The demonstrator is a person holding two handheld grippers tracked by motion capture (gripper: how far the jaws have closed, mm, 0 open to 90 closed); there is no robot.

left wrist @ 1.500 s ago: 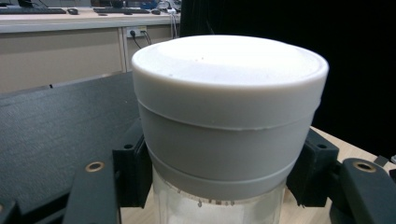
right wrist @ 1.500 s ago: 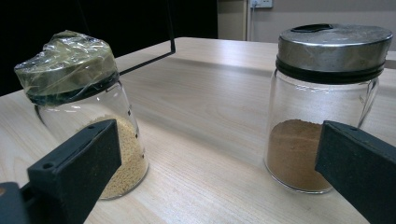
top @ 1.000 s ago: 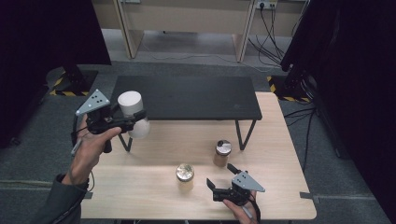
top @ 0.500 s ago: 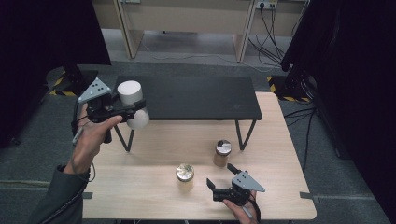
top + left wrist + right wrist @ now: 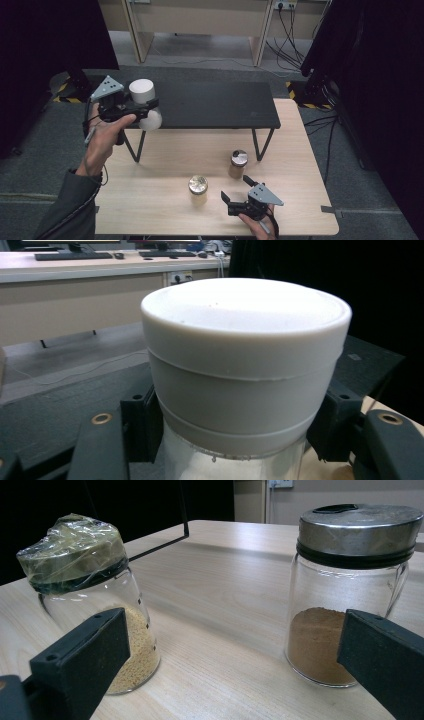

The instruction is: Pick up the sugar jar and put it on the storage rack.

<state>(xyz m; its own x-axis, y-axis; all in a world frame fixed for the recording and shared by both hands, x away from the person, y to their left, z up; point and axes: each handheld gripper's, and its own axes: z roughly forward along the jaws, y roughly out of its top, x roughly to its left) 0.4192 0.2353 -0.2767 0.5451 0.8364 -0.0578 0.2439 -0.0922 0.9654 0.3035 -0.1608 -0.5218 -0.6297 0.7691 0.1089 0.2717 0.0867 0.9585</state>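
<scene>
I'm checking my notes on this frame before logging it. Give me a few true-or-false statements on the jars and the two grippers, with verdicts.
1. The left gripper is shut on the white-lidded jar. True.
2. That jar stands on the wooden table. False: it is held up in the air, at the black shelf.
3. The right gripper is open. True.
4. The right gripper grips the film-wrapped jar. False: it holds nothing.
5. The metal-lidded jar holds brown powder. True.
</scene>
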